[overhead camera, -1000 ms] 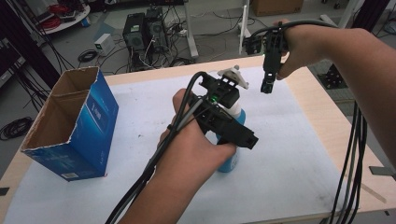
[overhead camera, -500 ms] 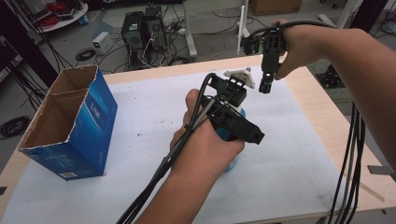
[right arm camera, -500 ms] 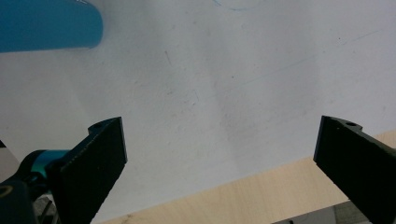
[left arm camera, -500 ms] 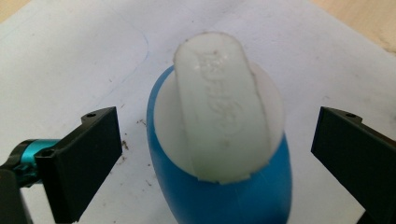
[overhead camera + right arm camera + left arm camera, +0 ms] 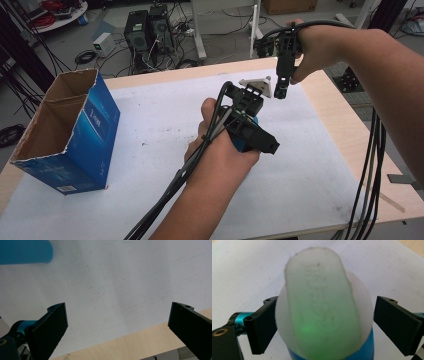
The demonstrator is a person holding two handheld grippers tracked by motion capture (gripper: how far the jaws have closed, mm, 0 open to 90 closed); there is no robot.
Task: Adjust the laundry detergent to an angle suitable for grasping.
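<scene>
A blue bottle (image 5: pixel 240 146) with a white oval cap (image 5: pixel 322 305) stands on the white sheet near the table's middle. My left gripper (image 5: pixel 248 134) points down over it, and its jaws have just been closing with the cap between them. In the left gripper view (image 5: pixel 322 322) the left jaw sits close against the cap, while a gap shows at the right jaw. My right gripper (image 5: pixel 279 92) hangs open above the far right part of the sheet, nothing between its jaws (image 5: pixel 117 325). The bottle's blue side (image 5: pixel 25 251) shows at the top left of the right gripper view.
An open blue cardboard box (image 5: pixel 95 125) stands at the table's left. The white sheet (image 5: pixel 150 115) covers most of the wooden table (image 5: pixel 345 125). Cables trail from both grippers, and a bundle hangs off the right edge.
My left hand has sunk a little and shifted toward the far side, settling the jaws around the bottle's cap and hiding more of the bottle. The right gripper has kept still.
</scene>
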